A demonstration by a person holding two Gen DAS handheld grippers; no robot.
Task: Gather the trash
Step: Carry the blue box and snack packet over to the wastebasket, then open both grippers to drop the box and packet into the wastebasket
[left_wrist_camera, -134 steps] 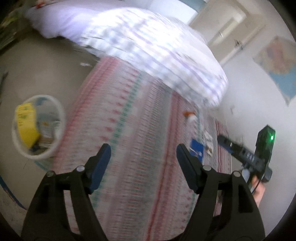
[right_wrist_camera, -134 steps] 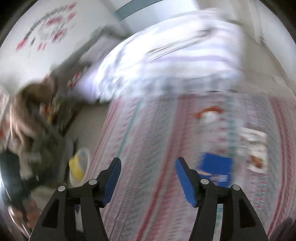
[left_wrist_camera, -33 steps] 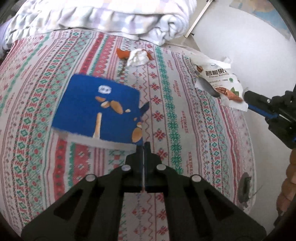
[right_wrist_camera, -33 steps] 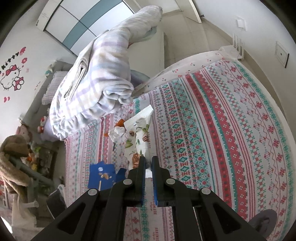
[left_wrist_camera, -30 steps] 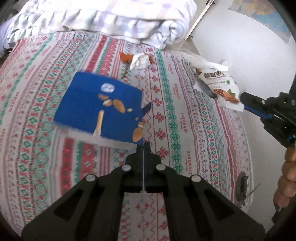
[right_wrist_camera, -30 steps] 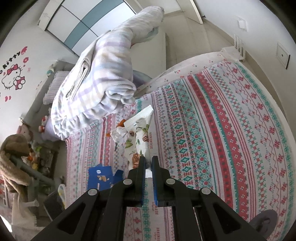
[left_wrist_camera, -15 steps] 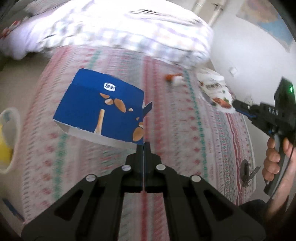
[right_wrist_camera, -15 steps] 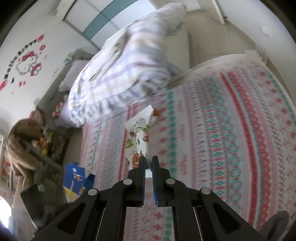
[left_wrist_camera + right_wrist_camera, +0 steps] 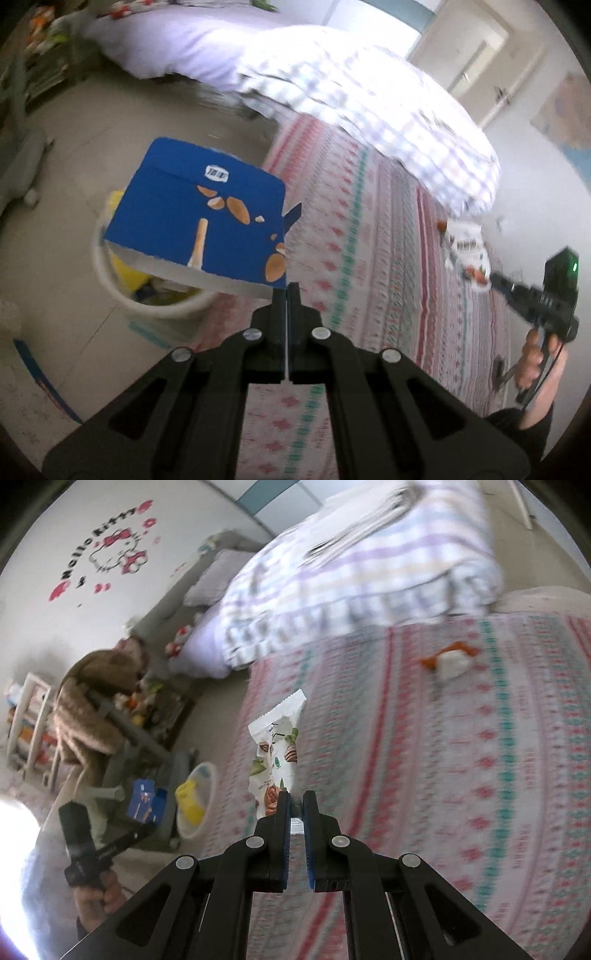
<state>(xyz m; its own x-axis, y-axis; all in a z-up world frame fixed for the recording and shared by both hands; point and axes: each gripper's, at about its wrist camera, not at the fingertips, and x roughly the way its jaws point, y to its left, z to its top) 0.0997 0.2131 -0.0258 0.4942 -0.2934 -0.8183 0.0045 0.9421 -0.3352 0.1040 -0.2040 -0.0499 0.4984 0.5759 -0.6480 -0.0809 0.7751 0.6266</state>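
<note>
Left wrist view: left gripper [image 9: 287, 291] clenched on blue box [image 9: 199, 214] corner, held above white bin [image 9: 155, 302] on floor | right gripper [image 9: 296, 805] grasping snack packet [image 9: 277, 760] over patterned bedspread [image 9: 461, 775] | far: crumpled tissue [image 9: 452, 661], checked quilt [image 9: 362, 576]

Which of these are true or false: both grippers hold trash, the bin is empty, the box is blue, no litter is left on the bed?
1. Both grippers hold trash. True: the left gripper grips the blue box and the right gripper grips the snack wrapper.
2. The bin is empty. False: the white bin on the floor already has a yellow item inside.
3. The box is blue. True.
4. No litter is left on the bed. False: a white and orange crumpled scrap lies on the patterned bedspread.
</note>
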